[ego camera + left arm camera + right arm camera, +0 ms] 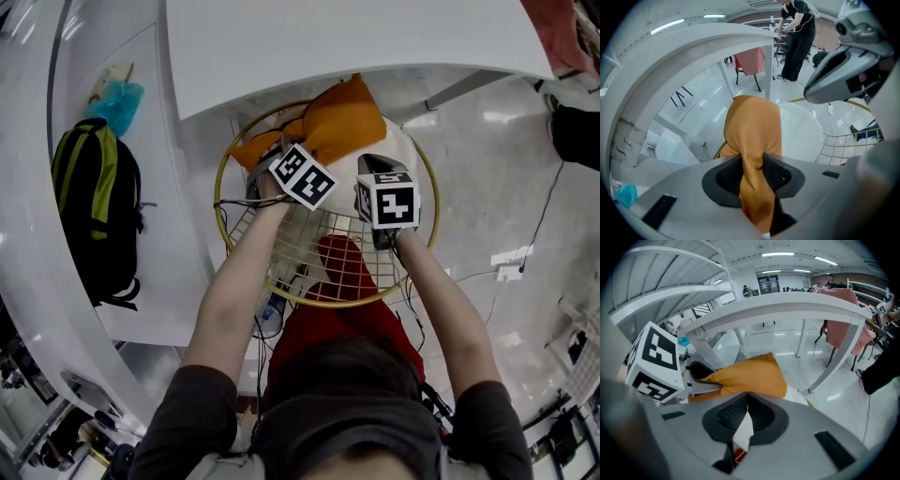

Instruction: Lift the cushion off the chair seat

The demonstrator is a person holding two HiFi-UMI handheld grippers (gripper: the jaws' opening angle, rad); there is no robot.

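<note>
White table (356, 47) fills the top of the head view and its curved edge overhangs the back of the chair. Black-and-green backpack (94, 216) at far left. Round chair, gold wire rim (323, 305), centre frame, with a white seat pad (405, 150) on it.

Orange cushion (342, 127) sits upper centre, over the back half of the seat and partly under the table edge. Its near-left corner is pulled up. Whether the rest is clear of the pad I can't tell.

Left gripper (753, 173): clamped on a bunched fold of the orange cushion, with fabric squeezed between both pads and hanging below them. Right gripper (746, 416): closed on a thin white flap (743, 430). That is probably the edge of the seat pad, though the view is too tight to be sure.

Risks:
- The left grip is on a narrow twisted fold only, so the cushion's weight could pull it out on the way up.
- If the right jaws do hold the seat pad, lifting both hands would drag the pad up too or tug the chair.
- The table edge is just above the cushion, so a straight lift could snag it there. It looks like it needs to come toward the person first.

Writing: nothing readable. The marker cubes (386, 201) carry black-and-white square patterns, not text. No brand is visible on the backpack or the chair.
</note>
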